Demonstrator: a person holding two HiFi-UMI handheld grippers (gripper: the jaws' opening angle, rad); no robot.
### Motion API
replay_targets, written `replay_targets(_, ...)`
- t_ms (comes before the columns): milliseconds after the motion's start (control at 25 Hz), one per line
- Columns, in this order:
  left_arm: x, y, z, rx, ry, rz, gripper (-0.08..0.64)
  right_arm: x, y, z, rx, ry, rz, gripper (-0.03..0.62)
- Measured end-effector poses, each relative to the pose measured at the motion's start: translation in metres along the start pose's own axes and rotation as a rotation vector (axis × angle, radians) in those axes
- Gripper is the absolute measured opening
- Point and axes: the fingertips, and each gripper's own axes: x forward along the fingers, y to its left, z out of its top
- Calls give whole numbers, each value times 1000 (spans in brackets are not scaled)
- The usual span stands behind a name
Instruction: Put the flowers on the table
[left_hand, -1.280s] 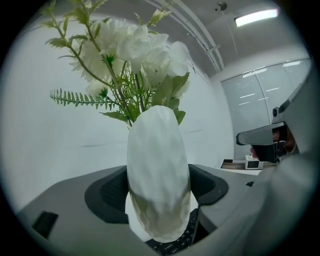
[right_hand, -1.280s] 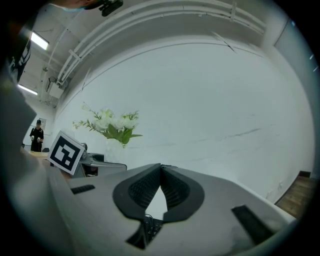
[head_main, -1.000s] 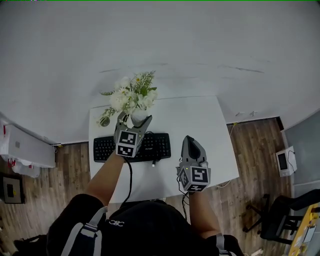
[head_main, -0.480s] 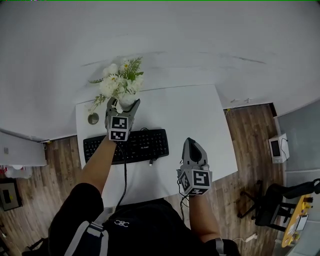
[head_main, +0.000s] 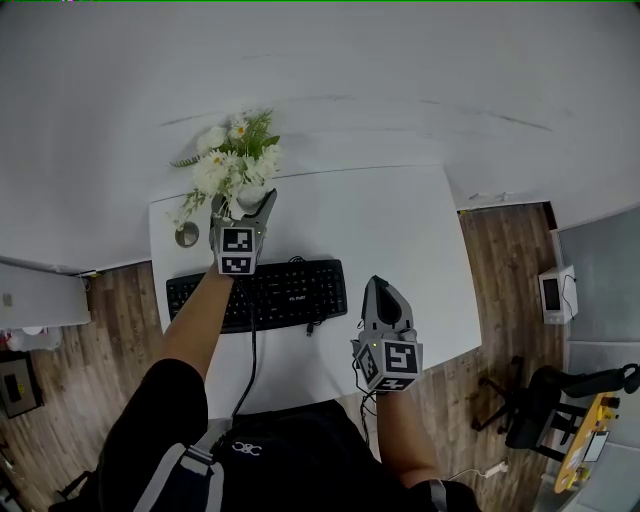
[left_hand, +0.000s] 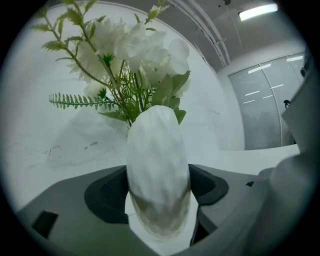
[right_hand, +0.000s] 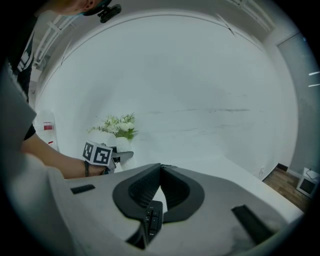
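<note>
left tool (head_main: 245, 201) clamped on white vase (left_hand: 157, 170) of flowers (head_main: 232, 160), at back-left corner of surface (head_main: 400, 230), beyond keyboard (head_main: 290, 292). right tool (head_main: 382, 290) closed, empty, near front-right edge.

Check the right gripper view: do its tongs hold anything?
No, the right tongs meet at their tips with nothing between them.
</note>
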Motion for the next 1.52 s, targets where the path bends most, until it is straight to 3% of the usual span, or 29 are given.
replay_targets(280,1,-3,-6,9,-23,-19,382,15,17,6,-18,-9,41,2)
replay_targets(400,-4,-7,-5,14,-12,-45,471,14,24,6,-21,-4,58,3)
replay_targets(680,-43,2,2,29,30,57,491,6,38,22,-27,-37,111,3)
replay_targets(720,-55,3,4,33,44,77,460,4,42,26,-27,-47,122,3)
replay_targets(840,-98,6,18,28,58,149,250,-5,56,42,-21,-84,163,3)
replay_targets(1040,-179,20,50,-67,68,319,2,-17,87,64,-7,-142,258,2)
replay_targets(1240,-263,20,63,-149,86,410,2,-36,119,85,30,-224,341,2)
replay_targets(1520,-347,15,76,-98,68,423,0,-52,150,96,-4,-255,404,2)
